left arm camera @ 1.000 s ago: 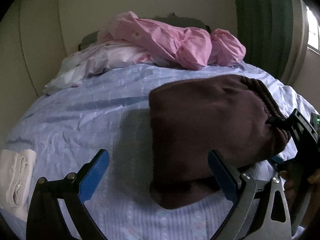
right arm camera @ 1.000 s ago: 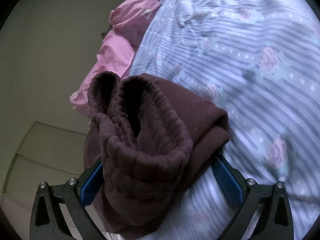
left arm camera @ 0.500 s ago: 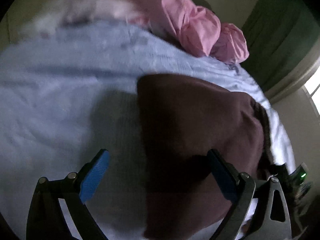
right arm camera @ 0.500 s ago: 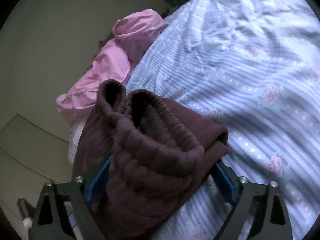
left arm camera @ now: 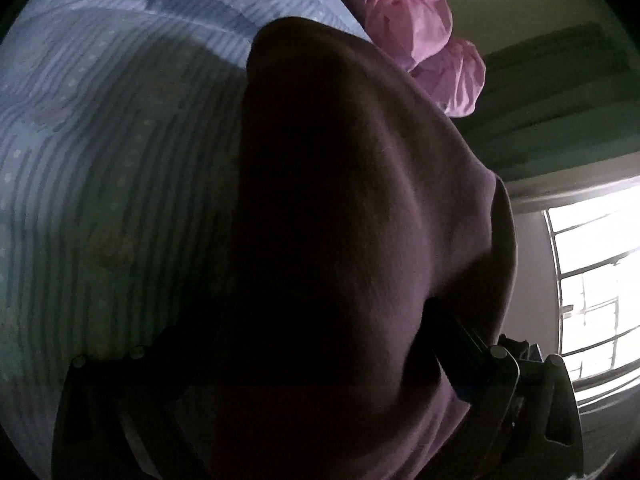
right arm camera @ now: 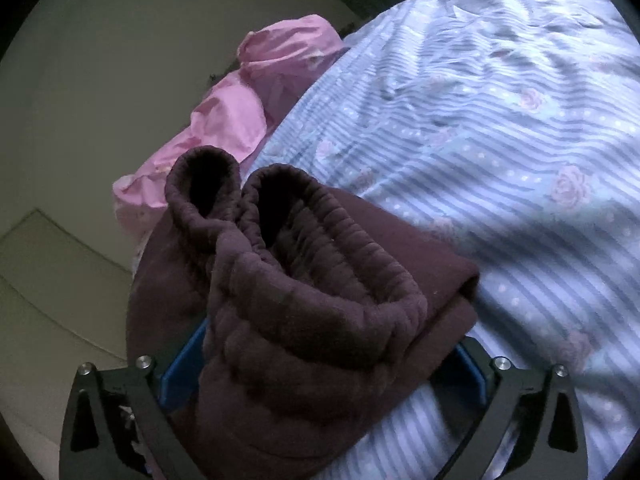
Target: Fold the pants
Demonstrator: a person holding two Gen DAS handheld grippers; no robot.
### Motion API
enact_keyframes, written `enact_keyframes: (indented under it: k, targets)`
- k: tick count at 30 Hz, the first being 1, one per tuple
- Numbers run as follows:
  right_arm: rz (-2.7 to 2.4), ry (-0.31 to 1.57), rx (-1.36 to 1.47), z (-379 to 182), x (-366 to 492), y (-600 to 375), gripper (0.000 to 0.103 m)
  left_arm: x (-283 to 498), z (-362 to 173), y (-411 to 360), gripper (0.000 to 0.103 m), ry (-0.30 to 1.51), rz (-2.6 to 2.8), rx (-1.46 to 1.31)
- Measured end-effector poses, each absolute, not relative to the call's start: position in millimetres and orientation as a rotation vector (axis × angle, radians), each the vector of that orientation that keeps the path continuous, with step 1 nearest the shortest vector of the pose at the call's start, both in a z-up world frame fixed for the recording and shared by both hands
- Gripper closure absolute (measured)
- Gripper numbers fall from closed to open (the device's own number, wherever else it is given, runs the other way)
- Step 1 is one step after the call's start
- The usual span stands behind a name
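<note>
While both claws gape, folded pants fill them.

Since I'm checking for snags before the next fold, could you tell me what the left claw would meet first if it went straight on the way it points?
Most likely the dark maroon pants, which fill the view just ahead of the left claw; depth is hard to judge in the shadow.

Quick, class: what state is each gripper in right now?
Left gripper: open, jaws just opened wider, pants between them.
Right gripper: open, jaws just opened wider, pants between them.
</note>
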State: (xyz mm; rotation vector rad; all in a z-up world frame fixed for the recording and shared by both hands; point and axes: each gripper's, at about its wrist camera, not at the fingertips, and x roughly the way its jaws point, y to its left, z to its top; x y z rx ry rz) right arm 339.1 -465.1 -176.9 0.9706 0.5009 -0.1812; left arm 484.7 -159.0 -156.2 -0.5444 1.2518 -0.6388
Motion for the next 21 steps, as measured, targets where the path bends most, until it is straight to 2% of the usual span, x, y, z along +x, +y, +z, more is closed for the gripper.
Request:
enact_keyframes:
  k: [4, 6, 9, 11, 13, 21]
  targets:
    - [-0.164, 0.501, 0.98, -178.4, 339.7, -468.6, 0.002, 480.1, -151.8, -165.5, 0.0, 1.239, -0.615, -0.532]
    - [-0.144, 0.506, 0.993, -177.5, 338.9, -472.1, 0.009, 474.6, -143.8, -170.6, 0.029, 1.195, -0.637, -0.551]
    - [-0.102, 0.487, 1.038, -175.4, 331.6, -476.6, 0.032, 461.0, -122.8, -179.1, 0.042, 1.124, -0.588, -0.507]
    - [-0.076, 0.462, 1.129, -177.0, 322.7, -481.6, 0.04, 452.9, -109.1, -183.4, 0.052, 1.086, -0.573, -0.466]
    - [-0.069, 0.446, 1.14, -173.0, 316.8, -481.7, 0.046, 446.7, -96.1, -182.9, 0.056, 1.07, -0.567, -0.478]
    - [-0.039, 0.404, 0.958, -113.0, 303.6, -461.8, 0.049, 414.1, -38.5, -162.3, 0.059, 0.938, -0.574, -0.343]
